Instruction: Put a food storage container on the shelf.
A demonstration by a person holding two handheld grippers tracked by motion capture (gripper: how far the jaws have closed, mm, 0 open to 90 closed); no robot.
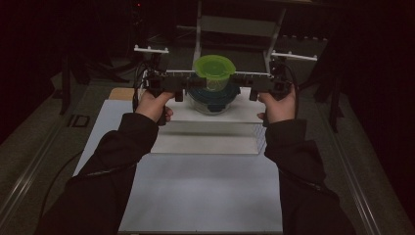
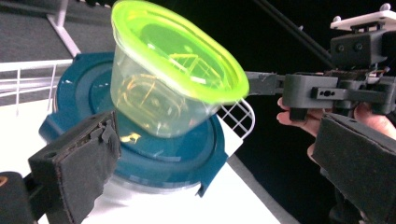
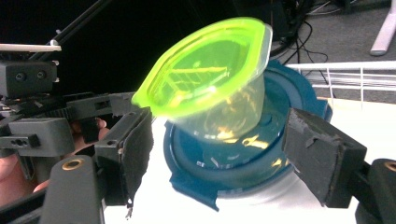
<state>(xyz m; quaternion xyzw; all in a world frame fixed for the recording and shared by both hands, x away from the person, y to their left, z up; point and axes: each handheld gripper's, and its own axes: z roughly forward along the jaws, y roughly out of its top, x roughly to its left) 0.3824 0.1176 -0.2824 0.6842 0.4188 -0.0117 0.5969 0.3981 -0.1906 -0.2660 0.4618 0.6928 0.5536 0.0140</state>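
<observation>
the left gripper [image 1: 179,87] sits at the left of the high view with its jaws spread wide, and in the left gripper view both black pads stand clear of the small clear container with a lime-green lid [image 2: 177,70]. the right gripper [image 1: 252,87] mirrors it at the right, jaws also apart, its pads in the right gripper view flanking the container without pressing on it. nothing is gripped by either.

the green-lidded container rests tilted on top of the larger container with a dark blue lid [image 2: 154,158], near the middle of the high view, slightly above centre. its base touches the blue lid while its green top leans to one side. the step in hand looks like the stacking of the small container on the big one, at the point of release. since it sits crooked, the next move probably calls for a gentle nudge or a fresh, level grasp to set it flat, or else a careful pull-back of both grippers so that no pad clips the rim and topples it.

the surface [image 1: 205,191] is a white board with a raised white platform [image 1: 205,132] under the containers; a white wire rack [image 2: 238,116] shows just behind them. the room around is dark, with a pale metal frame [image 1: 240,24] at the top of the high view and grey floor at the sides.
</observation>
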